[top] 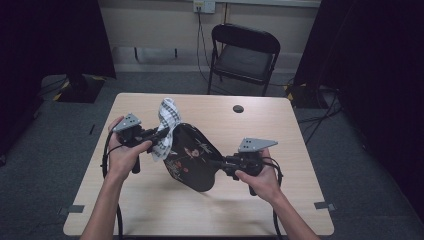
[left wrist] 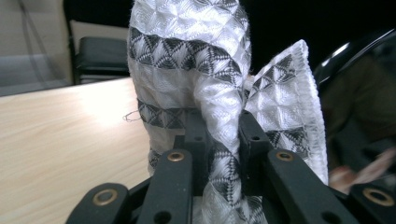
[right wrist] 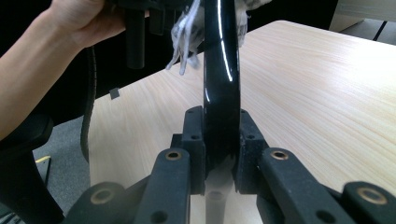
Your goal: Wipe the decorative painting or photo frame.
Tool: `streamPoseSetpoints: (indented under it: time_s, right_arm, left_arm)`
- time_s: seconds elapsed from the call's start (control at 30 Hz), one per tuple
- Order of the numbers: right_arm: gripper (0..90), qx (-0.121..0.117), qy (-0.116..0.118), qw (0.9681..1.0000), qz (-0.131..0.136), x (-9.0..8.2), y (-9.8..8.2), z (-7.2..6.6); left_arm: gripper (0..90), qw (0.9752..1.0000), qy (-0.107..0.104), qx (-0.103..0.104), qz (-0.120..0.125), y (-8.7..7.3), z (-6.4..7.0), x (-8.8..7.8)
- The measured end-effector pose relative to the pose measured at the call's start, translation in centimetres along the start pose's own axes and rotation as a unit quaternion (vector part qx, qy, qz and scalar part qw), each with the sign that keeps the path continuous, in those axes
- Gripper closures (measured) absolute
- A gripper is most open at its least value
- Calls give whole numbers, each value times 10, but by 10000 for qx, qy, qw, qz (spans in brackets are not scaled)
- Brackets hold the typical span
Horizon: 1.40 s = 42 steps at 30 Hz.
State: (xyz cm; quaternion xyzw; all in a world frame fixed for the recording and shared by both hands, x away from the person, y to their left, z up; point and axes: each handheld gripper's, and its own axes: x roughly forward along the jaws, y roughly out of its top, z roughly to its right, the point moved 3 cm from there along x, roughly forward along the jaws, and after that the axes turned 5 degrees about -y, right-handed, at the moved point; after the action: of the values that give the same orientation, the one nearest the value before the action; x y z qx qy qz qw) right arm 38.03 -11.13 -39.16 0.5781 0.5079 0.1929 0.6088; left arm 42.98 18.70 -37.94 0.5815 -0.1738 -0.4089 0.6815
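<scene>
A glossy black plate with a floral pattern (top: 192,157) is held tilted above the wooden table (top: 150,200). My right gripper (top: 220,163) is shut on its rim; in the right gripper view the plate's black edge (right wrist: 222,84) rises between the jaws. A white cloth with grey triangle bands (top: 166,125) is bunched against the plate's upper left side. My left gripper (top: 159,134) is shut on that cloth, and in the left gripper view the cloth (left wrist: 205,93) fills the jaws, with the plate's dark surface (left wrist: 359,107) at the right.
A black folding chair (top: 245,55) stands beyond the table's far edge. A small dark round spot (top: 238,108) lies near the table's far right. Cables trail across the grey floor (top: 320,120) at the right.
</scene>
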Motion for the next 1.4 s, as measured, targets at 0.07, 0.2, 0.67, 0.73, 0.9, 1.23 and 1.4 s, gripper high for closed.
streamPoseSetpoints:
  time_s: [0.07, 0.2, 0.67, 0.73, 0.9, 1.23, 1.4]
  right_arm:
    - [787, 0, -4, 10000, 0, 0, 0, 0]
    - [786, 42, 18, 10000, 5, -1, -1, 1]
    - [787, 10, 5, 10000, 4, 0, 0, 0]
    - [787, 22, 9, 10000, 6, 0, -1, 1]
    - [787, 22, 8, 10000, 7, -1, -1, 1]
    - [787, 21, 0, 10000, 20, 0, -1, 1]
    - [787, 7, -4, 10000, 19, 0, 0, 0]
  left_arm:
    - [777, 9998, -83, 71, 174, 7, 8, -1]
    - [778, 9992, -135, 201, 310, 15, 18, -4]
    - [776, 9997, 137, 124, -159, -1, 1, 1]
    - [776, 9998, 79, 183, -51, 4, 6, 1]
    - [775, 9993, 23, 338, 156, 13, 17, -2]
    - [772, 9986, 336, 243, -335, -6, -5, 4]
    - [773, 9993, 265, 122, -252, -7, -6, 3]
